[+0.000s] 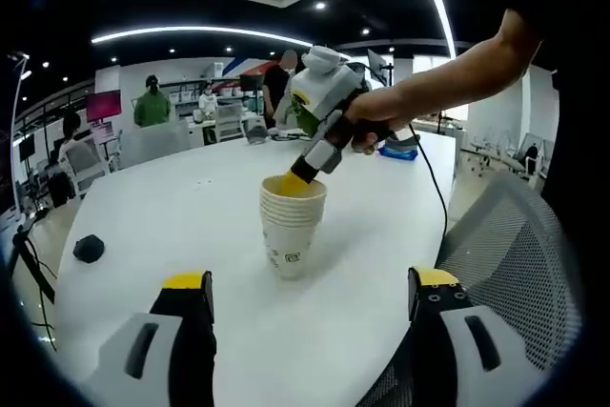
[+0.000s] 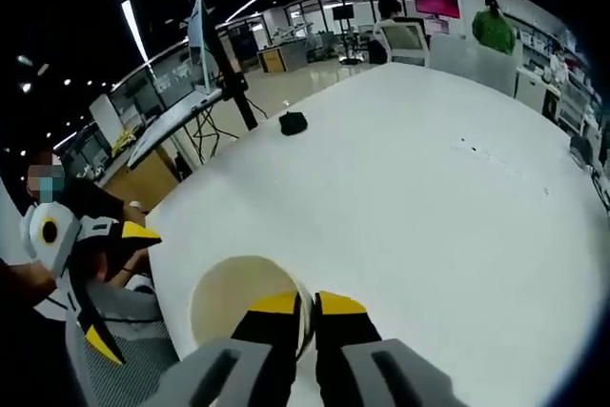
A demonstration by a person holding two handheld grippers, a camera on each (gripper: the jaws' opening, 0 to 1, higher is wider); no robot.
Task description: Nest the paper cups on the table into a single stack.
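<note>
My right gripper [image 2: 305,316] pinches the top cup's [image 2: 250,302] rim on the stack [image 1: 291,221], mid-table [image 1: 191,207]; left gripper [image 1: 310,297] spread, hovering apart.

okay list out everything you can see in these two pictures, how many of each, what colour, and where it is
Stack of paper cups: one stack of several nested cups, cream, standing upright mid-table.
Table: one, white, large and rounded.
Small dark object: one, black, near the table's edge.
Mesh chair: one, grey, beside the table.
Blue item: one, far side of the table; too small to identify.
People in the background: several, one in green, standing by desks.
Left gripper: yellow-tipped jaws spread wide, short of the stack.
Right gripper: yellow-tipped jaws pinching the top cup's rim.
Person's arm: one, reaching in, holding the right gripper.
</note>
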